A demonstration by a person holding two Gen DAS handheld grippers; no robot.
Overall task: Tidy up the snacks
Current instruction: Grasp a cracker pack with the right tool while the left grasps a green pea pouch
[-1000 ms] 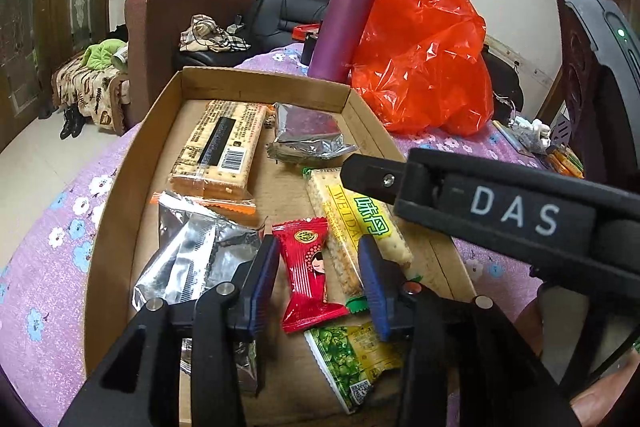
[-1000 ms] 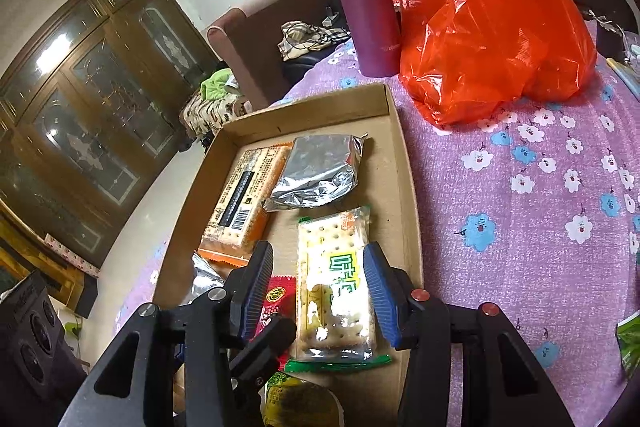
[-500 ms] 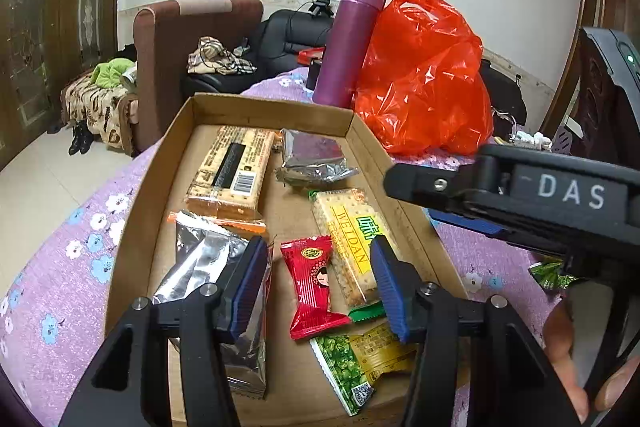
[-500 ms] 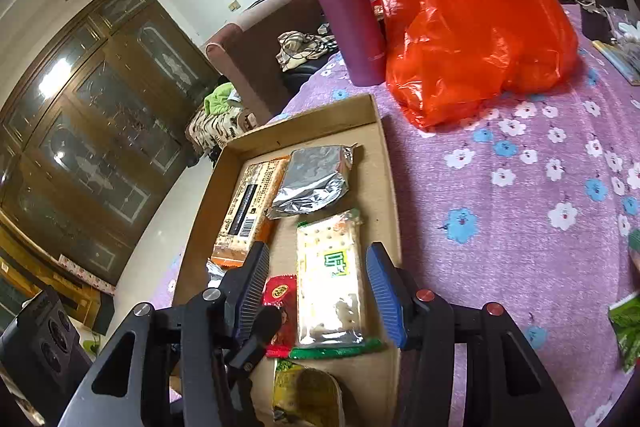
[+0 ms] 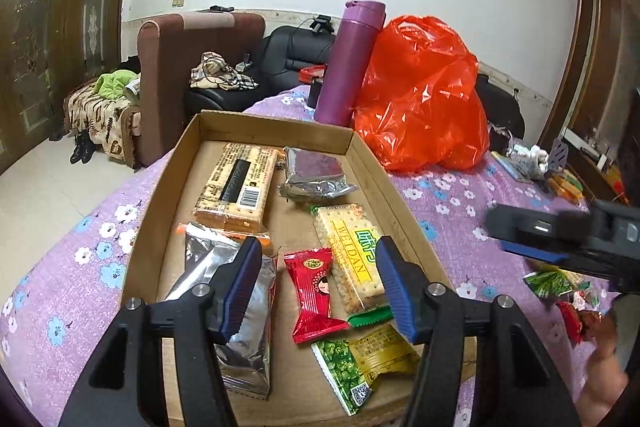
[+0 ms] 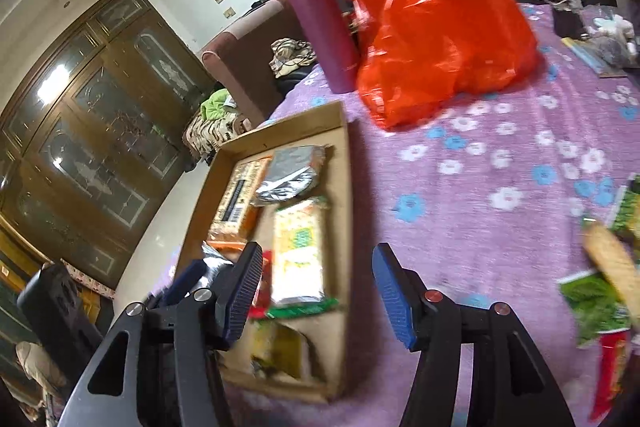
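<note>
A shallow cardboard tray point(image 5: 160, 183) point(image 6: 340, 211) on the purple flowered cloth holds several snacks: a yellow cracker pack point(image 5: 352, 251) point(image 6: 298, 251), a red candy point(image 5: 314, 293), a green-yellow pea packet point(image 5: 364, 359), silver foil packs point(image 5: 224, 287) and an orange biscuit pack point(image 5: 238, 187). My left gripper point(image 5: 318, 287) is open and empty above the tray's near end. My right gripper point(image 6: 316, 291) is open and empty over the tray's right edge; it also shows in the left wrist view point(image 5: 560, 239). Loose snacks point(image 6: 600, 291) point(image 5: 560, 287) lie on the cloth to the right.
A purple flask point(image 5: 350, 63) point(image 6: 320, 43) and an orange plastic bag point(image 5: 420, 95) point(image 6: 432, 23) stand behind the tray. Small clutter point(image 5: 528, 159) lies at the far right of the table. A brown armchair point(image 5: 172, 67) and cabinets stand beyond the table.
Both grippers have pulled back and up from the tray. The right gripper has swung to the right, bringing the loose snacks on the cloth into view.
</note>
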